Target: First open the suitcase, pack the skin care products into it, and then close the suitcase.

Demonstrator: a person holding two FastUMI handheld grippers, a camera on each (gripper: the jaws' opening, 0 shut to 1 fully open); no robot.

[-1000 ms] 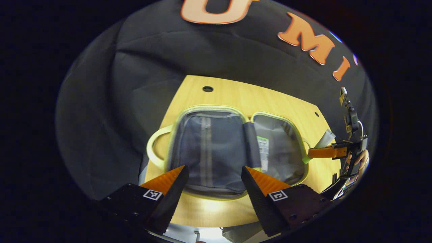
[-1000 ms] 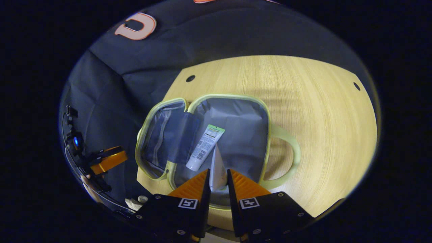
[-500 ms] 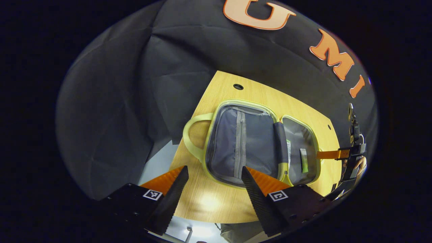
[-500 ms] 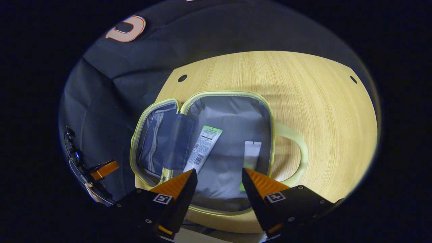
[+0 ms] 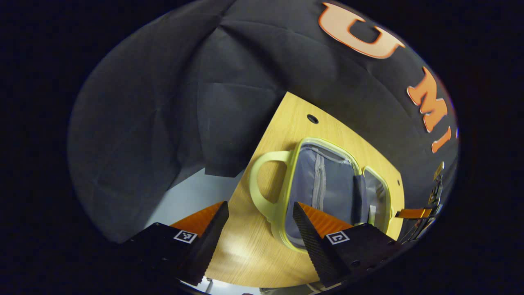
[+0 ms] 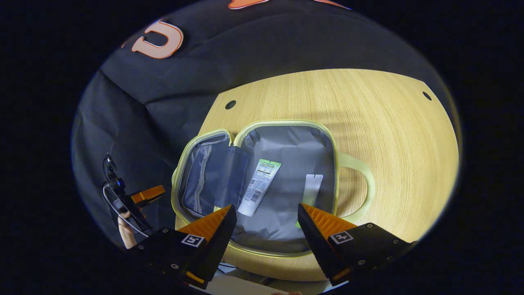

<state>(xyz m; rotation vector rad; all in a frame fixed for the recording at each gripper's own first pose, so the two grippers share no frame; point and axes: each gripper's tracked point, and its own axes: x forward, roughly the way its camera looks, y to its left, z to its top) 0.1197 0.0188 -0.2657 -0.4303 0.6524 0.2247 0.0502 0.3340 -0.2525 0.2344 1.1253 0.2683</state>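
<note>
A small suitcase (image 6: 282,143) with a pale yellow-green rim lies fully open on a light wooden table (image 6: 389,123), its two grey-lined halves flat, side by side. In the right gripper view, the larger half holds two skin care tubes. A white tube with a green end (image 6: 259,187) lies at a slant near the fold between the halves. A second white tube (image 6: 312,189) lies close to the wall beside the suitcase's handle (image 6: 364,184), its lower end cut off behind a gripper finger. The other half shows a zipped pocket (image 6: 200,180) and a dark flap (image 6: 231,176); what the pocket holds cannot be seen.

The right gripper (image 6: 265,223) hangs over the suitcase's near edge, fingers wide apart, holding nothing. The left gripper (image 5: 258,223) hangs over the handle on the opposite side, also spread wide and empty. In the right gripper view, it appears small and partly cut off to the suitcase's left, with a hand (image 6: 125,229) gripping it.
</note>
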